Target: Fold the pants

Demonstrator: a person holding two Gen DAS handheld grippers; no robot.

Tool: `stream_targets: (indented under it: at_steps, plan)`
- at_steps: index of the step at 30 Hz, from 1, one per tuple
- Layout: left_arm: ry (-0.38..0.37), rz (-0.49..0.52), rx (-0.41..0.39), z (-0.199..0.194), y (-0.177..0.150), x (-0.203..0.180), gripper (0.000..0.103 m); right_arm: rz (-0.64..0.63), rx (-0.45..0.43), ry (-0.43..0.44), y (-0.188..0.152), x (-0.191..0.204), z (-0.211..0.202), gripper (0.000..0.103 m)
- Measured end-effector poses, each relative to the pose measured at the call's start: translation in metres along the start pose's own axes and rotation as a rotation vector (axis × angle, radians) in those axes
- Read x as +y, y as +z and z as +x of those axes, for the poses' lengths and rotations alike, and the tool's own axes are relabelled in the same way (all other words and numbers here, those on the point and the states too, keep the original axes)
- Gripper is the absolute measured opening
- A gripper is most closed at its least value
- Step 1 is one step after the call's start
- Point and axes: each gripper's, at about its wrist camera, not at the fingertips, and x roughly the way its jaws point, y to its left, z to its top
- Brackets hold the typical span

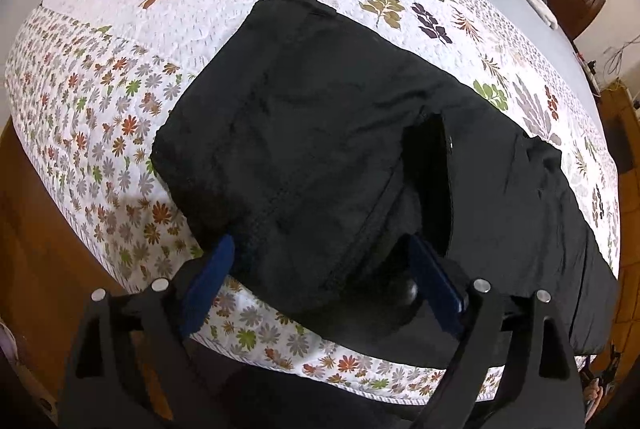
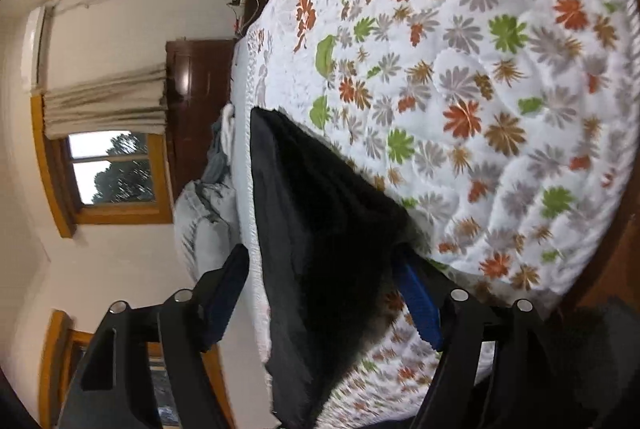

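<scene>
Black pants [image 1: 320, 149] lie folded on a white floral quilt [image 1: 132, 69] covering a bed, stretching from the centre toward 4 o'clock in the left wrist view. The left gripper [image 1: 320, 261] stands released, its blue pads [image 1: 216, 265] spread either side of the near fold without pressing it. In the right wrist view, tilted sideways, the pants' edge sits between the jaws of the right gripper [image 2: 320, 289], likewise spread wide and not clamping. Dark cloth hides most of the 5 o'clock pad. The pants' far end is cut off, and their seams are hard to make out.
</scene>
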Motion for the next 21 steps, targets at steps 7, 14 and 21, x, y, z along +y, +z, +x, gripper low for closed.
stream_targets:
  at_steps: [7,14,21]
  plan:
    - [0.013,-0.006,-0.018,0.000,-0.004,-0.003,0.091,-0.035,0.017,0.059,0.004,0.002,0.002,0.073]
    - [0.010,-0.034,-0.025,0.001,-0.001,-0.003,0.092,-0.021,0.011,0.060,0.009,-0.001,0.013,0.038]
    - [0.012,-0.049,-0.043,-0.001,-0.003,-0.001,0.092,-0.099,0.000,0.018,0.001,0.035,0.006,0.021]
